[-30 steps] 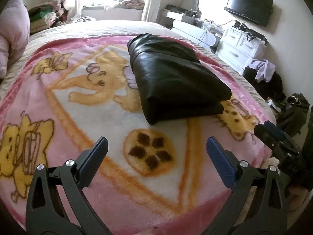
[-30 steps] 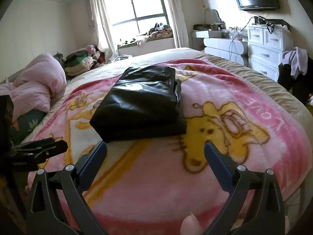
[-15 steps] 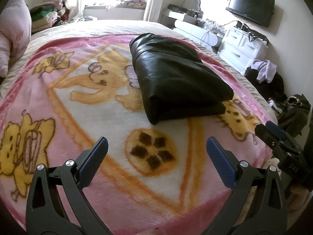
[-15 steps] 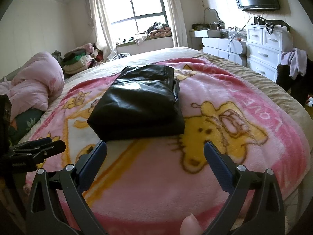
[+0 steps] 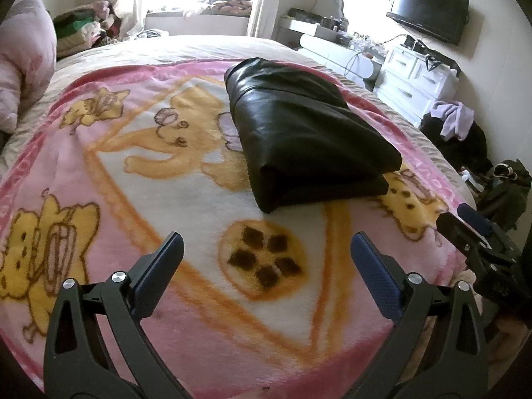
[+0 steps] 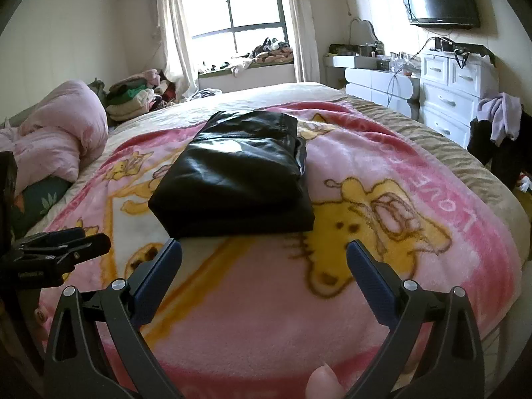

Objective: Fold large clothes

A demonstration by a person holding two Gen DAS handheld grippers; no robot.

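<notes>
While both jaws gape empty | folded black garment (image 5: 309, 139) lies ahead on blanket (image 5: 186, 179), apart.

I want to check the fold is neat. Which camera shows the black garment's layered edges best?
The right wrist view: the black garment lies centred ahead of the open right gripper, with its stacked layers showing along the near and right edges. The left wrist view shows the garment obliquely, mostly its smooth top and one folded corner.

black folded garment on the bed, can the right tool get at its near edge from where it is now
Probably yes. The right tool is open and empty, and only bare pink blanket lies between it and the near edge of the folded black garment. The left tool sits off to the side, not in the way.
</notes>
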